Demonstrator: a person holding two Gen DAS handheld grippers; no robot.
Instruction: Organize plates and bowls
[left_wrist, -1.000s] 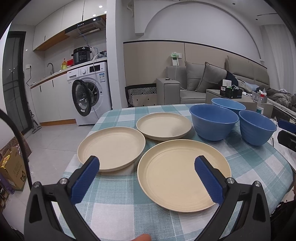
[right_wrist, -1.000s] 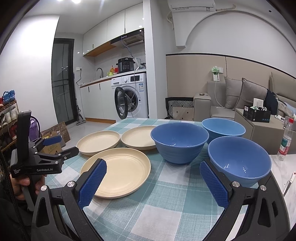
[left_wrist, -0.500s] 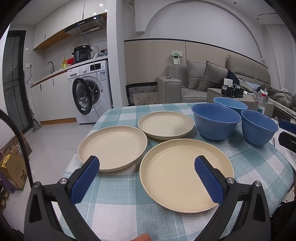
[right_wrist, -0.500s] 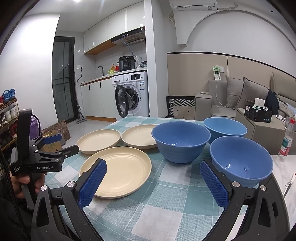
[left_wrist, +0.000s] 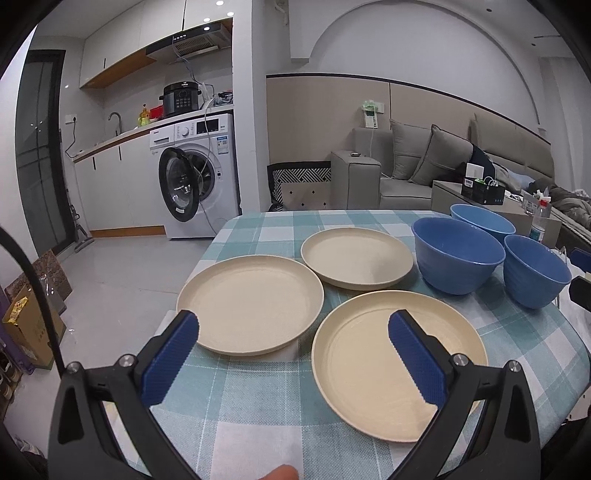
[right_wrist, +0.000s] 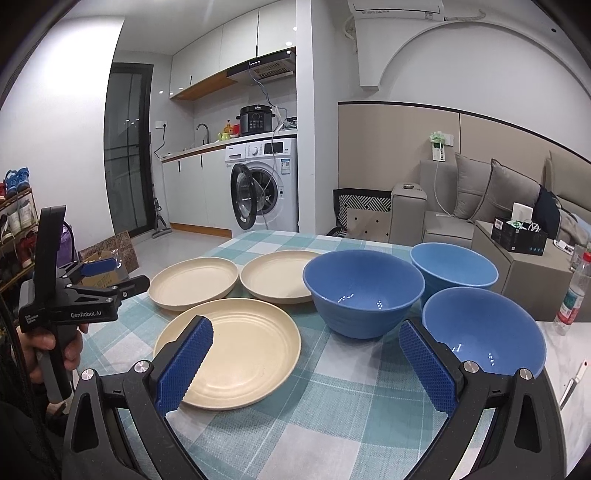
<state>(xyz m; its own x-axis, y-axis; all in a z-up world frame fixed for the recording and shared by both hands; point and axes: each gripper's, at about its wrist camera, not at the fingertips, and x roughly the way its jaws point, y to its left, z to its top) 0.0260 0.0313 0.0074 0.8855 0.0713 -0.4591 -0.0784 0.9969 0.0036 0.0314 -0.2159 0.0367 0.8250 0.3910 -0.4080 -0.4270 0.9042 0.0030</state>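
The left gripper (left_wrist: 293, 354) hangs released, jaws spread wide and holding nothing. The nearest cream plate (left_wrist: 397, 363) lies just ahead, under its right-hand pad, so this gripper seems the closer one for a first pick. The right gripper (right_wrist: 304, 363) is likewise released and empty, with the nearest blue bowl (right_wrist: 484, 328) beyond its right-hand pad. Further off sit two more cream plates (left_wrist: 251, 302) and two more blue bowls (right_wrist: 364, 291), all empty, side by side, unstacked on the checked tablecloth (left_wrist: 266, 402).
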